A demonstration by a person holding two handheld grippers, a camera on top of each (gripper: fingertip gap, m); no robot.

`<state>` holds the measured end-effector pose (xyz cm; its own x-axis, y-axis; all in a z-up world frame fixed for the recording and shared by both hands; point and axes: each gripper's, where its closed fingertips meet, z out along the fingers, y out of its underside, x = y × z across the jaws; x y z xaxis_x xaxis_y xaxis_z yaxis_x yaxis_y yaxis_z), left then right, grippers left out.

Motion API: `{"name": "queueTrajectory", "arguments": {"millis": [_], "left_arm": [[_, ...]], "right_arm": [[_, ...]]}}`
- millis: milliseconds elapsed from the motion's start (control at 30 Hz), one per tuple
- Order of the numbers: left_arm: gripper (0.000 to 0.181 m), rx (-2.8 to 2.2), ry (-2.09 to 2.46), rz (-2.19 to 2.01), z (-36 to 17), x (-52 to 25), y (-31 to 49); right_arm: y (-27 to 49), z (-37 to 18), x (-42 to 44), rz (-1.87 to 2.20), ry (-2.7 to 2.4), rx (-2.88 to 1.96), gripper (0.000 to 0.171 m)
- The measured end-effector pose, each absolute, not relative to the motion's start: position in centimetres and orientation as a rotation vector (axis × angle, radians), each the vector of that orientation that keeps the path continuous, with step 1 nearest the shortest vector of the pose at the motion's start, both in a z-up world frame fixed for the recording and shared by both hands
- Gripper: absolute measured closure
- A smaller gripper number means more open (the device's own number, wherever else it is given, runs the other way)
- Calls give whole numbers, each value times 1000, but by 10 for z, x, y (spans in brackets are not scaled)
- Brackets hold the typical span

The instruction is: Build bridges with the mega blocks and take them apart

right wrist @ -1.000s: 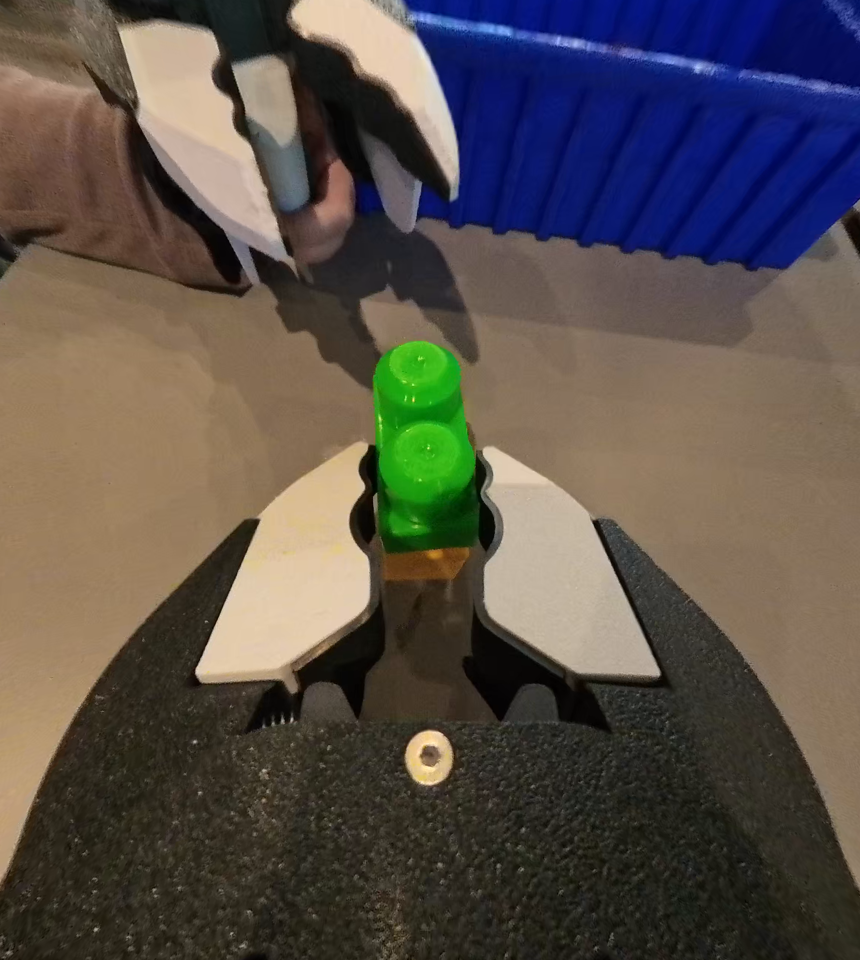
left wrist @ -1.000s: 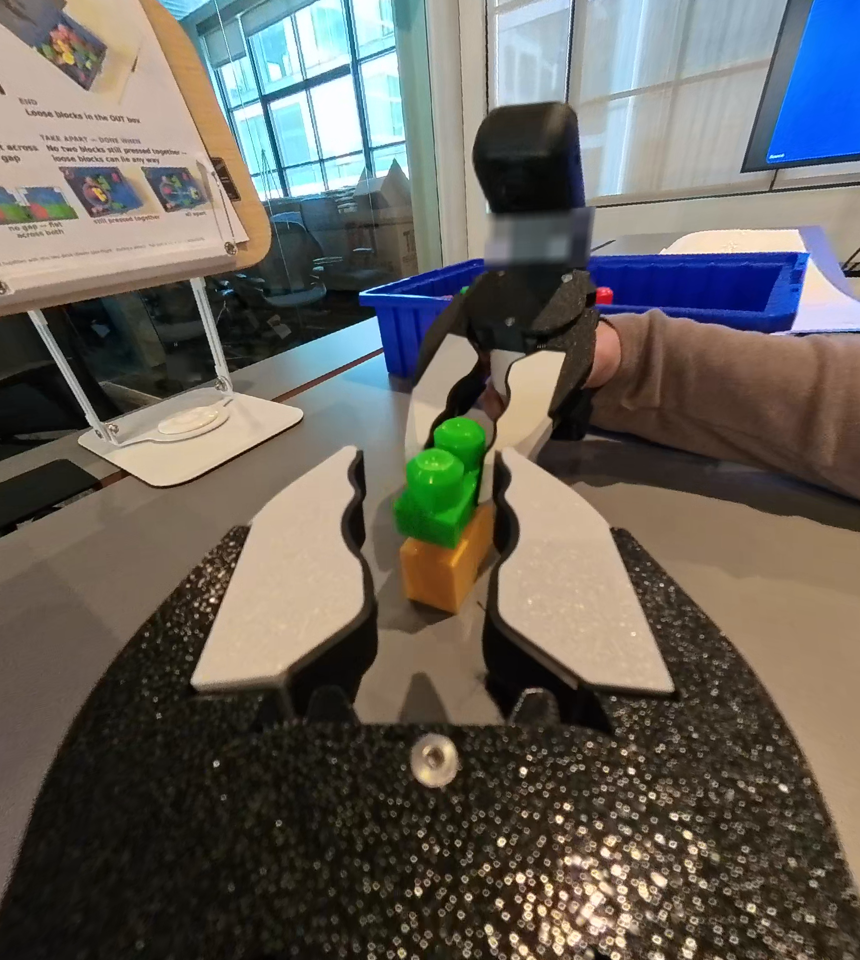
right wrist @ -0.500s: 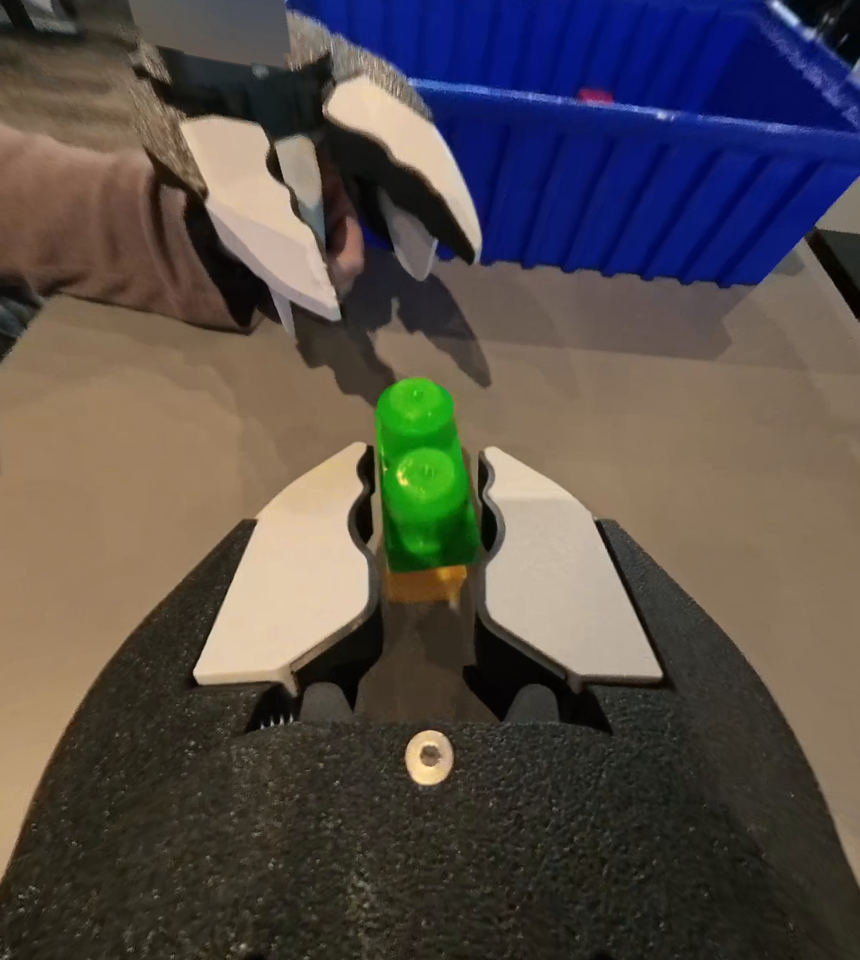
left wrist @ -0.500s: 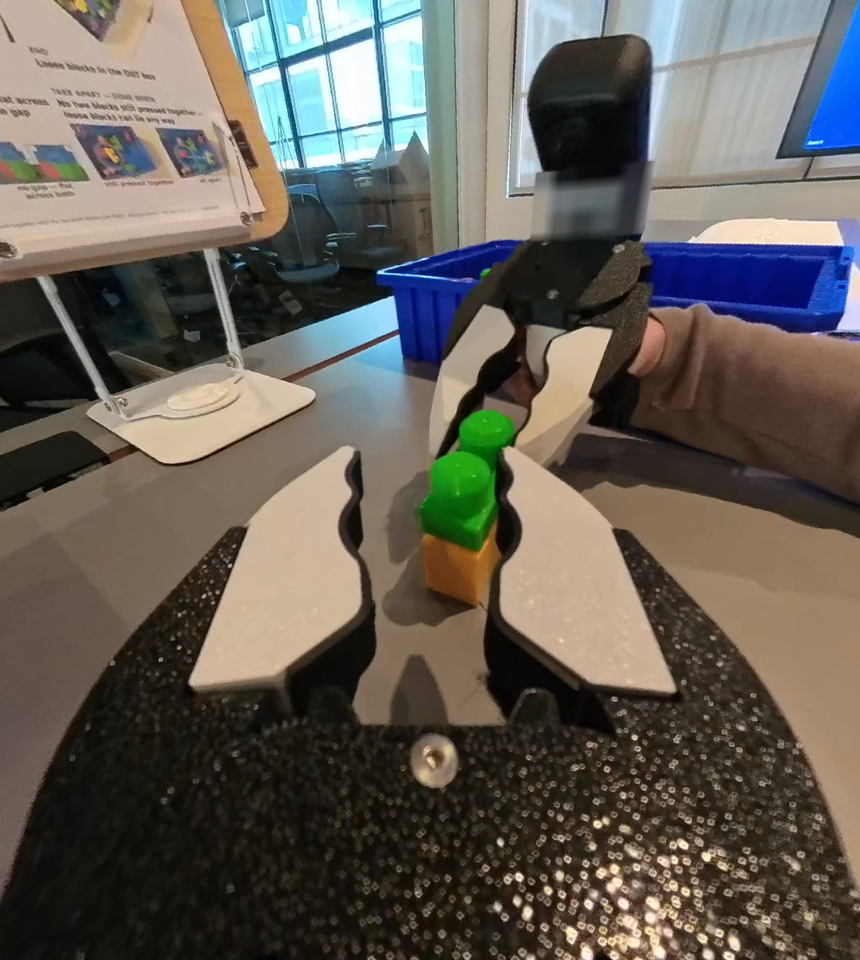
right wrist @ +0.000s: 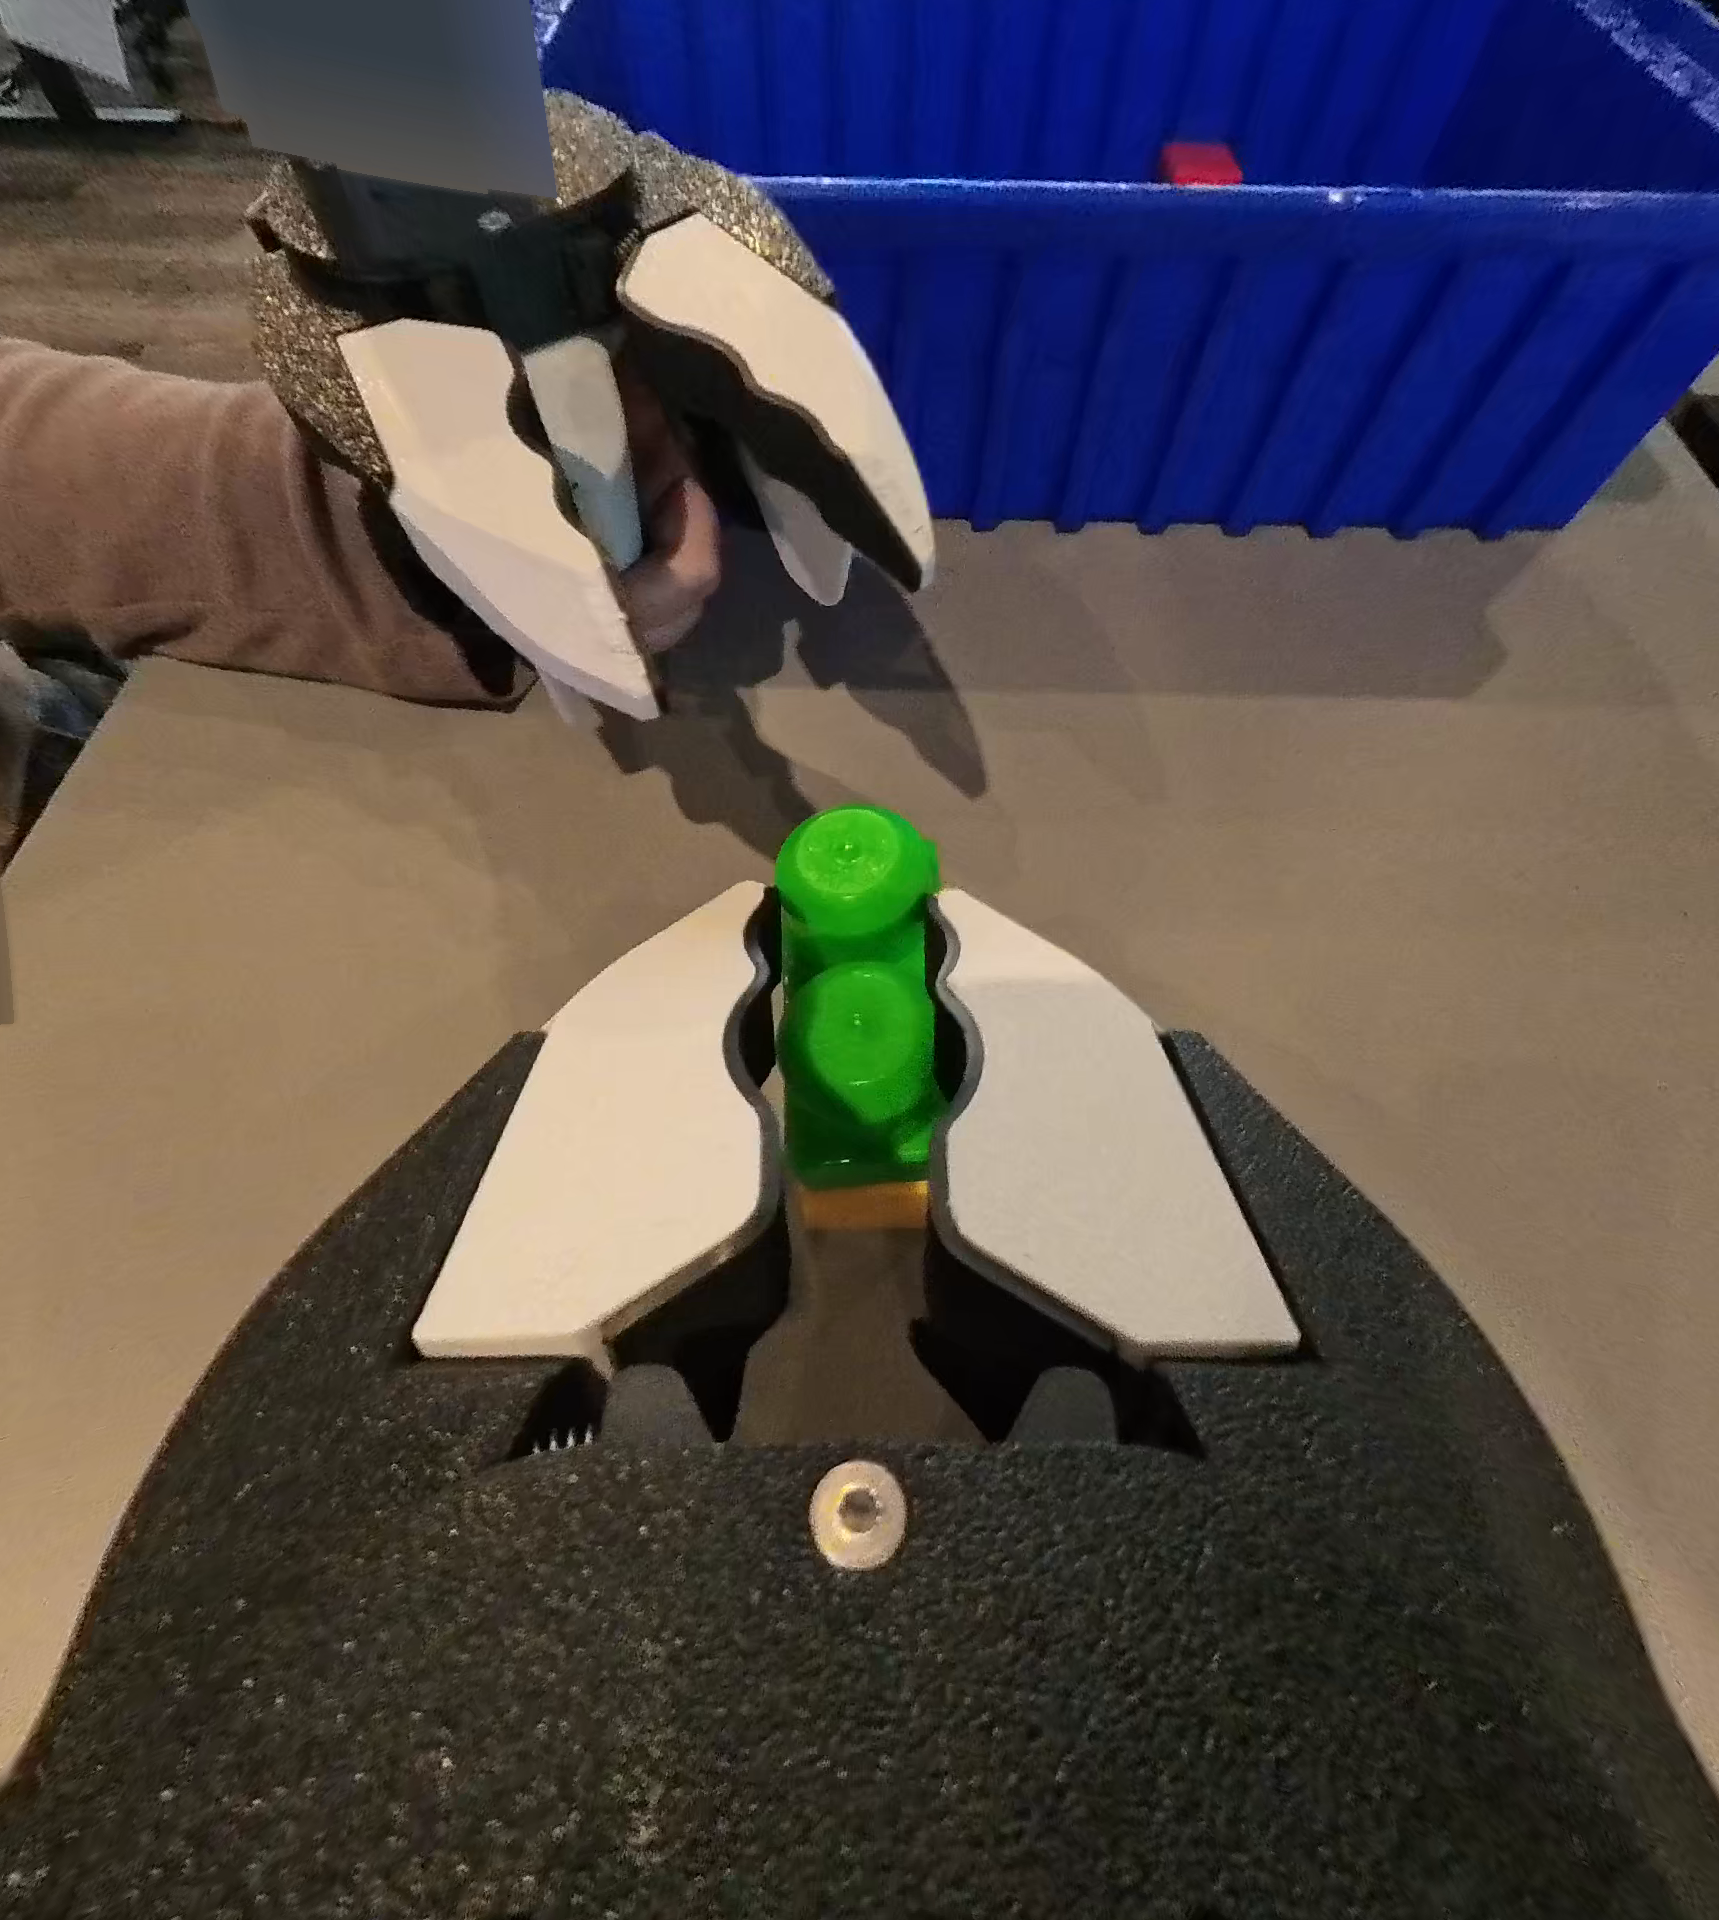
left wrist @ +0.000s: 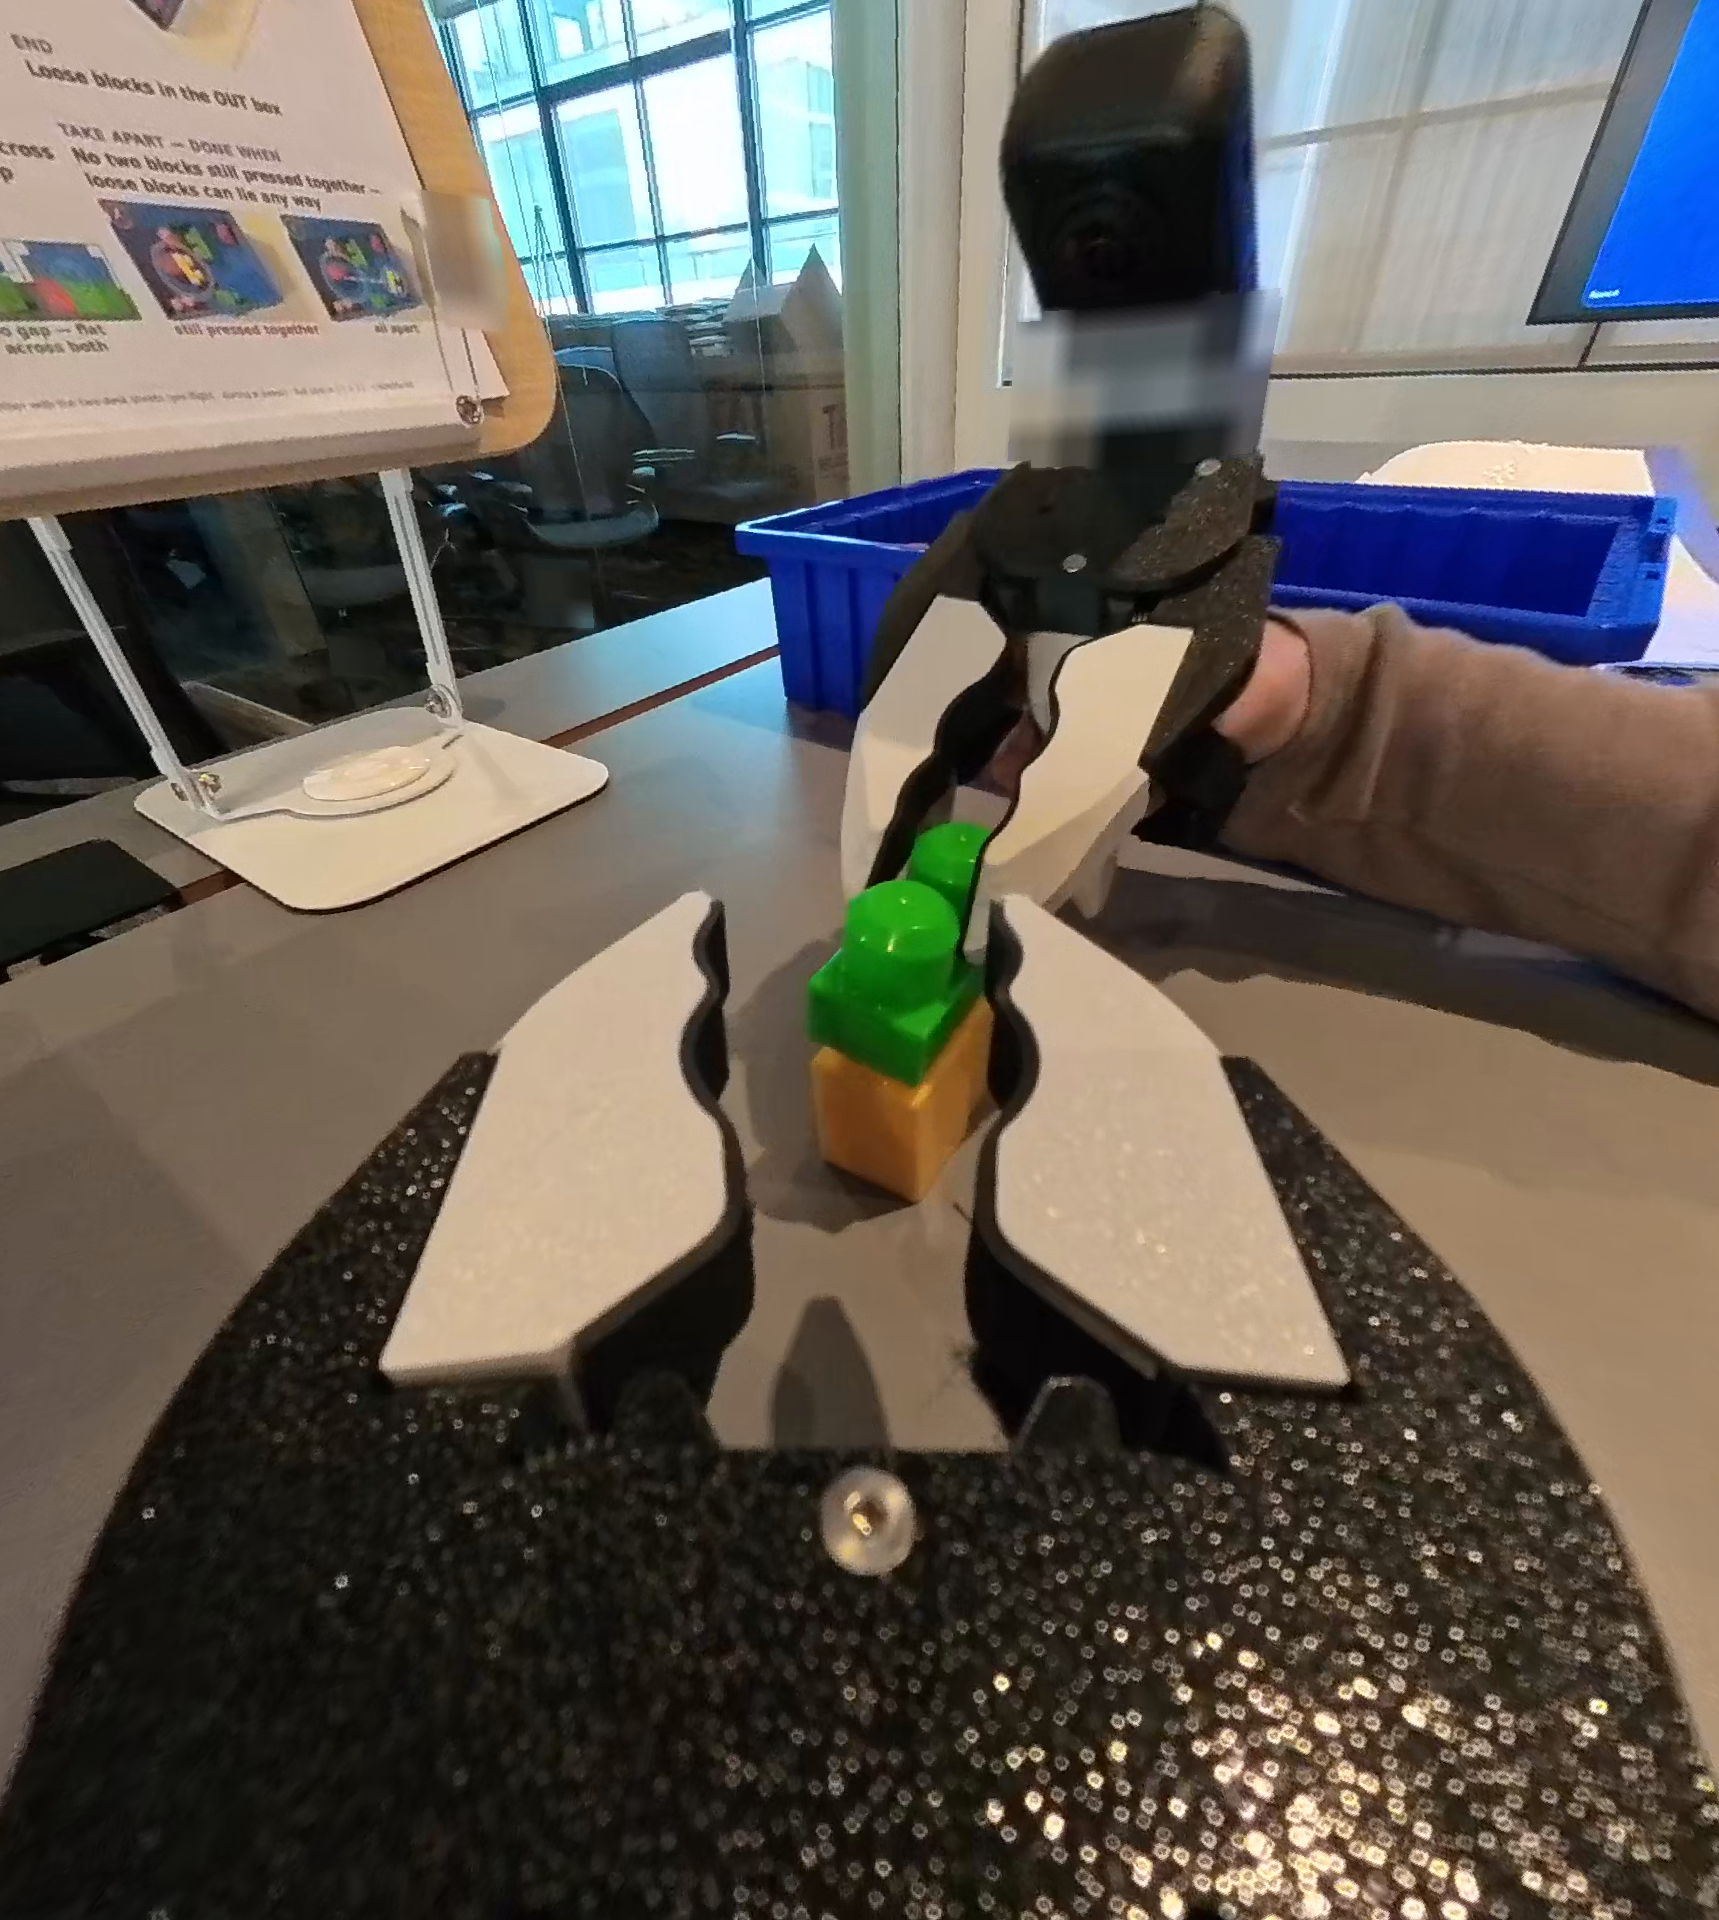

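The green block (right wrist: 860, 1023) sits pressed on an orange block (left wrist: 896, 1117) standing on the grey worktop (left wrist: 211, 1039). The right claw (right wrist: 855, 935) is clenched on the green block from above. The left claw (left wrist: 860, 935), released with its jaws spread, sits low at the stack's near side. A blue bin (right wrist: 1250, 343) stands far behind.

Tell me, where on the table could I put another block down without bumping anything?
The table is bare to the right of the green block, between it and the blue bin. It is also bare between the block stack and the white stand base. The middle is crowded: the right hand-held gripper grips the green block, and the left hand-held gripper sits open around the stack.
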<state>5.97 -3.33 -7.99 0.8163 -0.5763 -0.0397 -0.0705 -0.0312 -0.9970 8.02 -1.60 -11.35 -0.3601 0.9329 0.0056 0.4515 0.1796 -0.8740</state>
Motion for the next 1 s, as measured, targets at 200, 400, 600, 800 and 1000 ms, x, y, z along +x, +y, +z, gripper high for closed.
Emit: {"name": "queueTrajectory", "arguments": {"millis": [200, 400, 600, 800, 1000], "left_arm": [[135, -1579, 524, -440, -82, 60, -33], [136, -1578, 515, -425, -82, 58, -33], [136, -1574, 489, -448, -82, 55, -32], [131, -1560, 483, -438, -79, 53, -32], [129, -1577, 513, -433, -82, 56, -33]], "right_arm": [[-15, -118, 78, 1118, -1887, -1407, 145], [-14, -120, 78, 1118, -1829, -1392, 145], [-14, -120, 78, 1027, -1812, -1317, 146], [-16, -97, 85, 1185, -1693, -1312, 97], [-8, -138, 102, 1040, -1739, -1514, 84]]}}
